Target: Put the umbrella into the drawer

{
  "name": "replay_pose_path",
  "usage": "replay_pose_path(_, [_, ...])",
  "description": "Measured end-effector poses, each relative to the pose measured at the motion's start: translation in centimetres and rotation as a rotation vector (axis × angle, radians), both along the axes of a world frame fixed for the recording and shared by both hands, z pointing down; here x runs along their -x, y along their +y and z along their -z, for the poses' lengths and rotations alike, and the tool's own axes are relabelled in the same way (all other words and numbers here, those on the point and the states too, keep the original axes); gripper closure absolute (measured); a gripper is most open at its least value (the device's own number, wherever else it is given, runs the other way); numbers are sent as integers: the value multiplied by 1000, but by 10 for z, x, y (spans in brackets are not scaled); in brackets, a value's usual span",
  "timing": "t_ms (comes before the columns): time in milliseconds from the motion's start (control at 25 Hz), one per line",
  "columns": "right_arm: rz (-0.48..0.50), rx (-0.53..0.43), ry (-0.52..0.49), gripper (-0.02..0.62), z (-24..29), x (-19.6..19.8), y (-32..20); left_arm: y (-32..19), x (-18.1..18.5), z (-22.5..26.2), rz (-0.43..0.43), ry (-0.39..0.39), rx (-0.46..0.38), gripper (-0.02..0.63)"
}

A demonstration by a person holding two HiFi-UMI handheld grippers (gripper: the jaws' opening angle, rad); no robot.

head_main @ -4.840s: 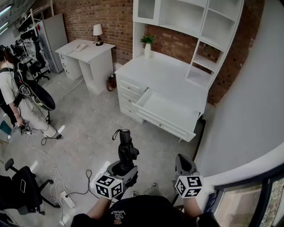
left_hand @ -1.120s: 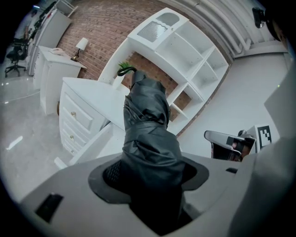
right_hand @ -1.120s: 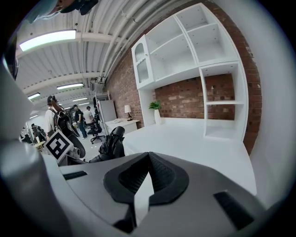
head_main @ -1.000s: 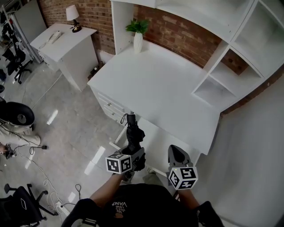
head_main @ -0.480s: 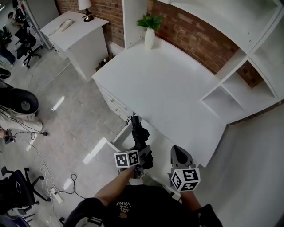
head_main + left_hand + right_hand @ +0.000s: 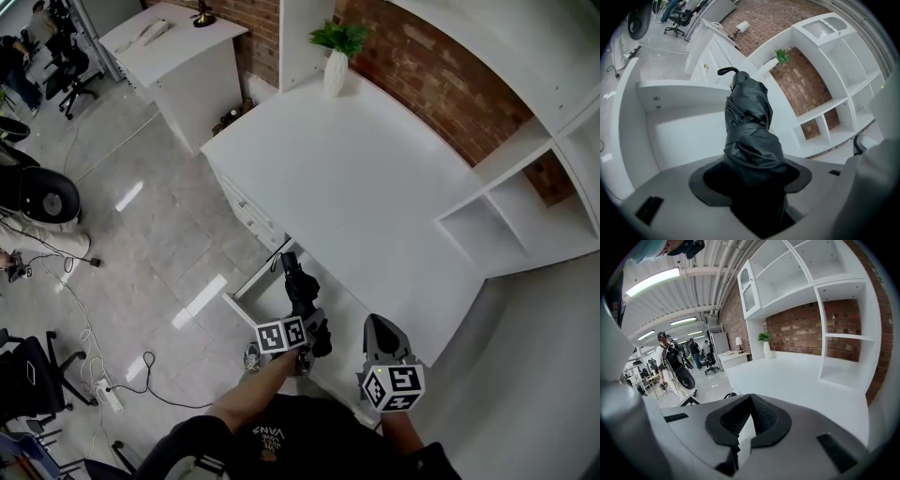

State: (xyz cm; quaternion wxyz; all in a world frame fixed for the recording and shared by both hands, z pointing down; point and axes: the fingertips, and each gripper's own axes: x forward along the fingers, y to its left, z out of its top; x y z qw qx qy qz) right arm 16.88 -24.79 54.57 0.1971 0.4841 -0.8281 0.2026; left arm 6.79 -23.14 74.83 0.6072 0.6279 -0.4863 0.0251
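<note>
The left tool (image 6: 750, 187) grasps the folded black umbrella (image 6: 747, 122), a stubby roll of crinkled, glossy fabric with a strap loop at its far end. It is poised over the open, smooth white drawer (image 6: 679, 136) at the desk's (image 6: 356, 178) front edge. Lowering and release seem to remain. The right tool (image 6: 749, 401) is clenched and empty.

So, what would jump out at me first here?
A folded black umbrella, clamped in the left gripper, is held over the open white drawer at the desk's near edge. Beyond it, a small green plant in a white vase stands at the desk's far corner against the red brick wall.
</note>
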Motion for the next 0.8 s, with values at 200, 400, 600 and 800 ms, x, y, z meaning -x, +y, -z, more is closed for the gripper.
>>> replay_pose_path(200, [11, 14, 9, 595, -6, -9, -7, -9, -11, -22, 25, -20, 42, 339])
replay_pose_path(400, [11, 34, 20, 595, -14, -20, -13, -14, -21, -44, 66, -25, 92, 339])
replay_pose_path(600, [17, 49, 25, 595, -21, -24, -13, -17, -21, -63, 113, -29, 140, 339])
replay_pose_path(800, [12, 66, 29, 595, -28, -29, -13, -22, -19, -79, 175, -18, 180, 339])
